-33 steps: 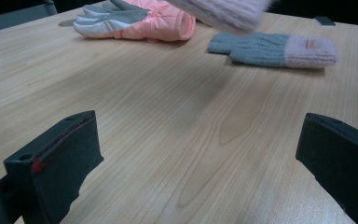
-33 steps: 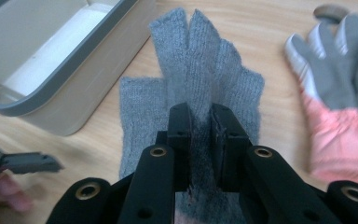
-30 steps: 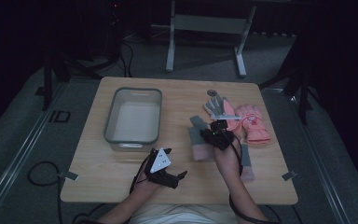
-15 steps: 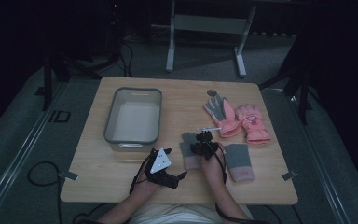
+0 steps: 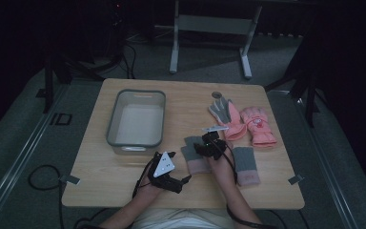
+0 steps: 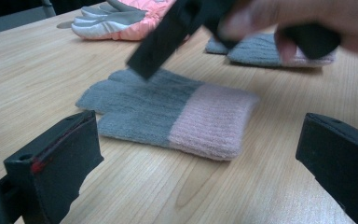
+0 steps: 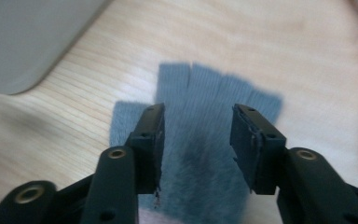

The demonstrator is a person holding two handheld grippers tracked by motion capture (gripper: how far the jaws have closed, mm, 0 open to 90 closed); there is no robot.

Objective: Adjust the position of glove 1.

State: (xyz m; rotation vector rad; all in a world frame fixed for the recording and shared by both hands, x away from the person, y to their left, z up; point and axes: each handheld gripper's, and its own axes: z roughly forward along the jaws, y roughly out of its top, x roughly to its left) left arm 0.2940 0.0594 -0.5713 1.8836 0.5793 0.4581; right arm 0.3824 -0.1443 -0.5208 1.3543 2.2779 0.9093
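A grey knit glove with a pink cuff [image 5: 193,161] [image 6: 168,116] [image 7: 205,88] lies flat near the table's front. My right gripper [image 5: 205,145] [image 7: 198,116] hovers over its grey part, jaws open on either side of the middle fingers, gripping nothing. A matching knit glove [image 5: 245,164] [image 6: 270,49] lies just to the right. My left gripper [image 5: 178,167] [image 6: 196,135] rests low on the table left of the first glove, jaws wide open and facing it. The right gripper's black jaw crosses the top of the left gripper view.
A grey plastic bin [image 5: 136,92] stands at the table's left middle and looks empty. Two pink ski gloves [image 5: 259,125] [image 6: 121,18] lie at the back right, one palm-up with grey pads. Bare wood [image 5: 114,186] spreads at the front left.
My right gripper has moved left and toward the person, from near the pink gloves to above the left knit glove. The left gripper has stayed put.
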